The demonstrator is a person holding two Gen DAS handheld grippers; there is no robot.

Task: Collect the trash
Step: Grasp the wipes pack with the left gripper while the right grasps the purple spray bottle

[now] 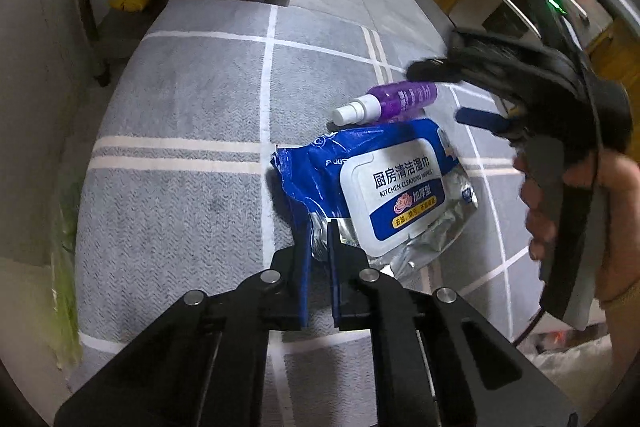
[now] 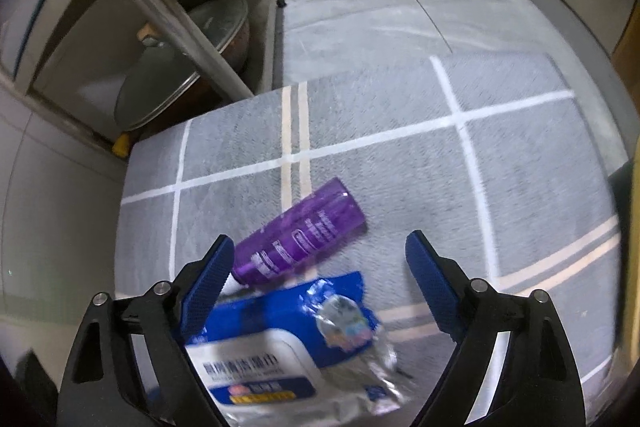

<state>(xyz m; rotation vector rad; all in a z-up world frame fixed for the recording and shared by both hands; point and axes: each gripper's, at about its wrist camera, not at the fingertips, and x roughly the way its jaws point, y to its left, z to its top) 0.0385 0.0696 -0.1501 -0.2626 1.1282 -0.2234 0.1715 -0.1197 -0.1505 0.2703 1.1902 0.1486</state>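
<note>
On the grey checked rug, the crumpled kitchen wipes pack lies pinched at its edge by the left gripper, ready for lifting, while the right gripper hovers spread wide above the toppled purple spray bottle just beside it.

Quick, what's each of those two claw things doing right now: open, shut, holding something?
Left gripper: shut on the edge of the wipes pack.
Right gripper: open, holding nothing, above the purple bottle.
</note>
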